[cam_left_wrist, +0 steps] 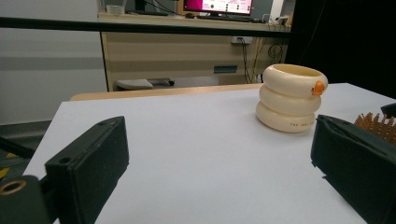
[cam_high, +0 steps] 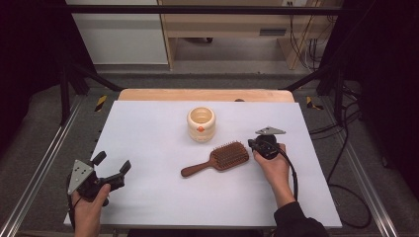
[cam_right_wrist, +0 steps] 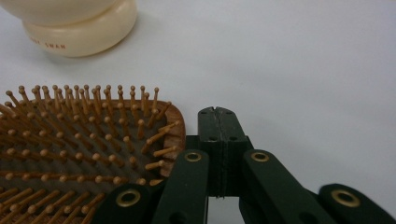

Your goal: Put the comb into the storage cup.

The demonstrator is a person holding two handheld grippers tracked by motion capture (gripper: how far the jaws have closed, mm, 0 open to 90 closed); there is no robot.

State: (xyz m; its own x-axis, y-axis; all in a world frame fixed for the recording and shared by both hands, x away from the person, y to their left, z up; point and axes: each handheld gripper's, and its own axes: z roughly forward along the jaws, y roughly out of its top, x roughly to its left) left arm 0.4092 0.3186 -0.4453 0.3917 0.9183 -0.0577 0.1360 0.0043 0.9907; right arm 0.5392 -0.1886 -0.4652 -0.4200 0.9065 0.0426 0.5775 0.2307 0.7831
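Two grippers are in play: the right gripper (cam_right_wrist: 218, 114), jaws clenched on nothing, is set just beside the wooden paddle hairbrush (cam_high: 222, 159), whose bristled head lies at its left. A nudge is best kept low and steady. The left gripper (cam_high: 111, 165) rests released.
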